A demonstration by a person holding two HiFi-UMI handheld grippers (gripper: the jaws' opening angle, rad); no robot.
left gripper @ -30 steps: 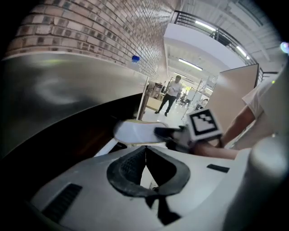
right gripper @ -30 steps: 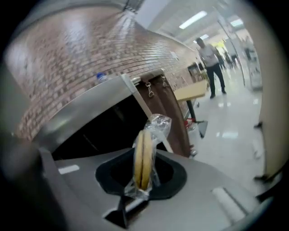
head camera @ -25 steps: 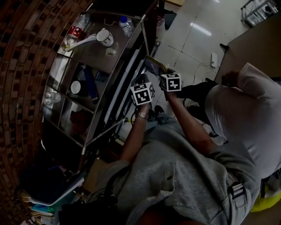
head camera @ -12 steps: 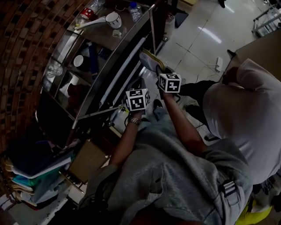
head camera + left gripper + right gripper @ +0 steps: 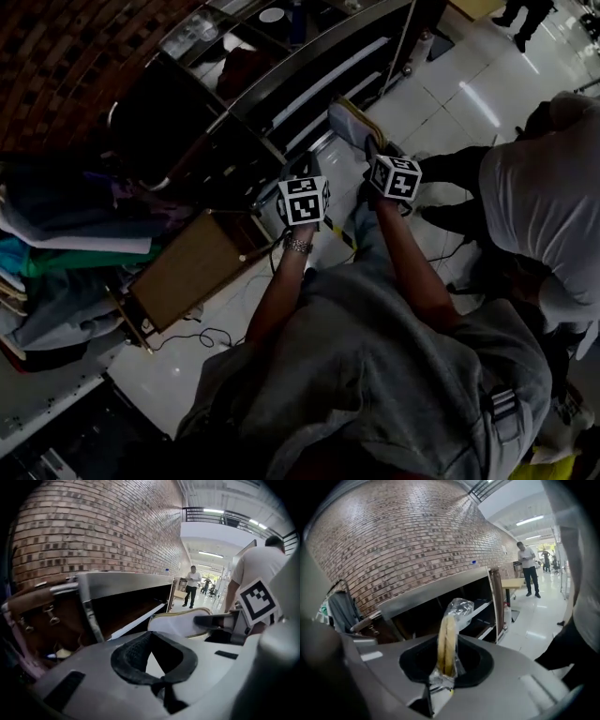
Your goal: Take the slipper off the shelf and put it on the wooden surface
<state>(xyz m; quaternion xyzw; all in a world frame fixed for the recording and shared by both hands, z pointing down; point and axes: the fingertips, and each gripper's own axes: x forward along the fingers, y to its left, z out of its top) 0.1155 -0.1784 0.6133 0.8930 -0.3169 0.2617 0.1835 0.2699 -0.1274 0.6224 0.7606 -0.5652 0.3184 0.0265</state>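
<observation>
A pale slipper [image 5: 351, 124], wrapped in clear plastic [image 5: 460, 606], is held in the air in front of the metal shelf [image 5: 309, 58]. The right gripper [image 5: 446, 672] has its fingers [image 5: 473, 665] clamped on one end of it. From that grip the slipper's long axis runs straight on ahead of the fingers. It is turned edge-on, so its sole stands upright and does not lie flat. The left gripper [image 5: 157, 667] is level with the right and just beside it, fingers drawn together with nothing between them, and the slipper lies ahead of them and to their right. The wooden surface [image 5: 187, 272] where the slipper is to go lies well off to the left of both pairs of fingers and lower down, on the far side of the left gripper from the slipper. The empty left gripper is therefore the nearer of the two to it. The coming move looks like a swing of the loaded right gripper leftward and down, past its partner. The slipper would probably also need a turn to land sole-down. A bystander in a white shirt [image 5: 534, 187] stands on the tiled floor [image 5: 441, 84] to the right of both grippers.
</observation>
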